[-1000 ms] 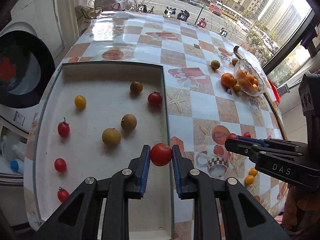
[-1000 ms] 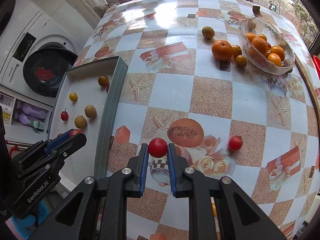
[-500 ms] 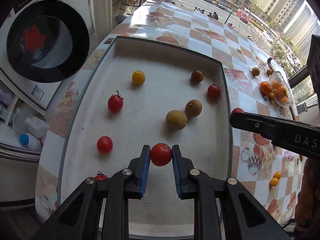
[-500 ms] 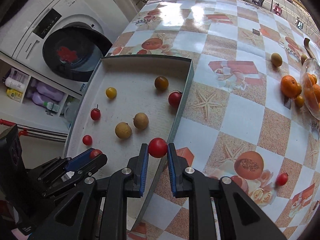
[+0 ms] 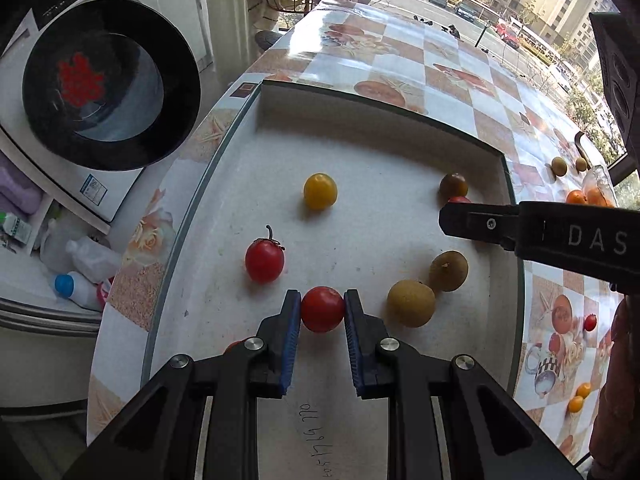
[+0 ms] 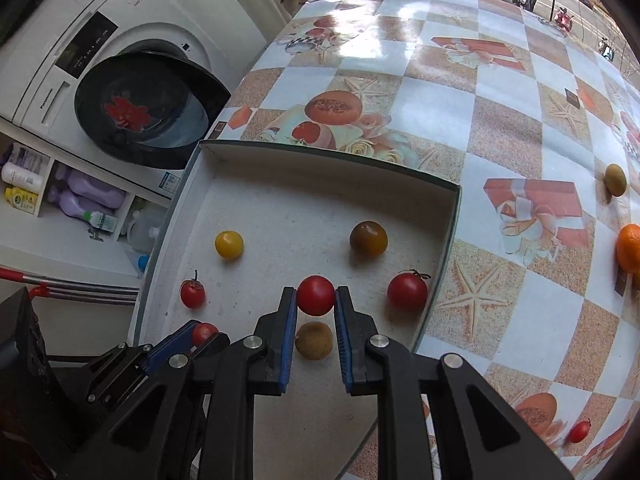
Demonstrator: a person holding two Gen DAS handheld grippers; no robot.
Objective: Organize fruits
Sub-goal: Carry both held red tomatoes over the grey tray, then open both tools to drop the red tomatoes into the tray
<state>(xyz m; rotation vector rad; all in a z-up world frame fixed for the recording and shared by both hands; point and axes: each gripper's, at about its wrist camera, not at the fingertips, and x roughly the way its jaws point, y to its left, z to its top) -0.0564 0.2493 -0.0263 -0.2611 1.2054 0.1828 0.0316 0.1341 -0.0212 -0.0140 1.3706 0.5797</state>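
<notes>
My left gripper (image 5: 322, 310) is shut on a red cherry tomato (image 5: 322, 309), low over the white tray (image 5: 360, 152). My right gripper (image 6: 316, 296) is shut on another red tomato (image 6: 315, 295) above the tray (image 6: 320, 192); it also shows in the left wrist view (image 5: 452, 218). In the tray lie a yellow tomato (image 5: 319, 191), a stemmed red tomato (image 5: 264, 261), two brown longans (image 5: 411, 303), a dark tomato (image 6: 368, 238) and a red tomato (image 6: 407, 291). The left gripper shows at the lower left of the right wrist view (image 6: 204, 334).
The tray sits at the left edge of a checkered table (image 6: 500, 128). A loose red tomato (image 6: 579, 431), a green fruit (image 6: 615, 179) and an orange (image 6: 629, 248) lie on the cloth. A washing machine (image 6: 120, 80) and bottles (image 5: 80, 276) stand beyond the table's left edge.
Both grippers have moved left and forward over the tray, each still holding its tomato. The right gripper came from beside the tray wall to above the tray floor.
</notes>
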